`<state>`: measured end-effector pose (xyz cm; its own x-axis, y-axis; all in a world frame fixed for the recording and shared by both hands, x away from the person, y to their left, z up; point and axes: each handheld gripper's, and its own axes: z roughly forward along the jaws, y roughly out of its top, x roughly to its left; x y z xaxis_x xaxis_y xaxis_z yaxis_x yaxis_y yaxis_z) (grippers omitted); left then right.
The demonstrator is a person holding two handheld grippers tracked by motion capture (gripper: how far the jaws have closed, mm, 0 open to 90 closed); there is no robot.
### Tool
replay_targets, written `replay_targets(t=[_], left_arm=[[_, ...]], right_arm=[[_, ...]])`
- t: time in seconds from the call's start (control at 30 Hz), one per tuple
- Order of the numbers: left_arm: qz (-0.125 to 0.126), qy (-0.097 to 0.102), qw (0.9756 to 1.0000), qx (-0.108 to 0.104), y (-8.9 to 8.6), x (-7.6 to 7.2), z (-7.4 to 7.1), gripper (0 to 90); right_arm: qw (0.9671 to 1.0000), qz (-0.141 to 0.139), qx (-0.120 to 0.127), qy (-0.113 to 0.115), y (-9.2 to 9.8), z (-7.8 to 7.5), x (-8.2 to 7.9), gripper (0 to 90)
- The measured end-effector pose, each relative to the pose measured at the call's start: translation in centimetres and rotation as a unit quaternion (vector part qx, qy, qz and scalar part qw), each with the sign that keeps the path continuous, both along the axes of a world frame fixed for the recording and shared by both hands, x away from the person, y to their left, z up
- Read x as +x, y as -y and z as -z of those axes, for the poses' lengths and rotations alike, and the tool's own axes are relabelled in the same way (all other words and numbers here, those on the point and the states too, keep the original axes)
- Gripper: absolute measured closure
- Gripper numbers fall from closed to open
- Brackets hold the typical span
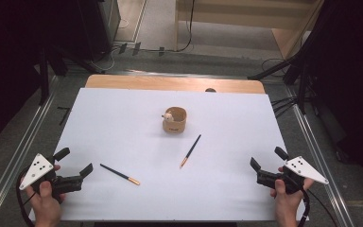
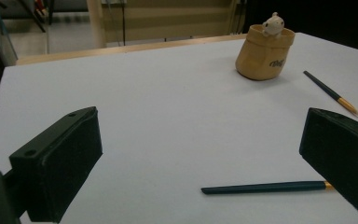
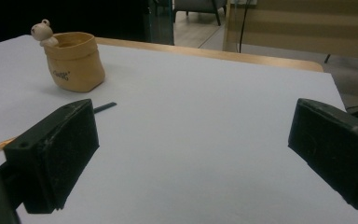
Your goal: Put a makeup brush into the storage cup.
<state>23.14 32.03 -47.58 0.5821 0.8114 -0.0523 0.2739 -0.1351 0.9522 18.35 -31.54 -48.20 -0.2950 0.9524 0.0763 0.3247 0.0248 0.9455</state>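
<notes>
Chopsticks lie loose on the white table (image 1: 123, 123) in the high view: one dark chopstick (image 1: 120, 174) just ahead of the left gripper (image 1: 77, 162), its gold tip pointing toward the middle, and a second chopstick (image 1: 190, 151) near the table's centre, slanting up toward a tan pot (image 1: 175, 120) with a small white figure on its rim. The left gripper sits at the near left corner and the right gripper (image 1: 267, 158) at the near right corner, each held in a hand, jaws spread wide with nothing between them. From the left gripper view, the two black jaws stand far apart and empty; the near chopstick (image 2: 265, 187) lies flat on the table between them, touching neither that I can see, with the other chopstick (image 2: 331, 93) and the pot (image 2: 262, 52) farther off to the right. From the right gripper view, the jaws are likewise wide and empty over bare table, the pot (image 3: 76, 61) stands far left, and a chopstick (image 3: 103, 108) is partly hidden behind the left jaw.
</notes>
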Motion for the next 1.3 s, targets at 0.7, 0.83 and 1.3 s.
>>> replay_targets(t=[0.7, 0.83, 1.3], left_arm=[[0.063, -0.025, 0.9976, 0.016, 2.1, 2.4, -2.6, 0.0], [0.087, -0.033, 0.9949, 0.039, 3.1, 3.1, -3.3, 0.0], [0.144, -0.068, 0.9819, 0.103, 6.4, 4.9, -4.8, 2.0]], right_arm=[[0.9998, -0.009, -0.016, -0.001, -0.7, -0.4, 0.0, 10.3], [0.9998, -0.011, -0.016, 0.0, -0.8, -0.4, 0.1, 10.2], [0.9996, -0.017, -0.022, -0.004, -1.0, -0.3, 0.2, 13.4]])
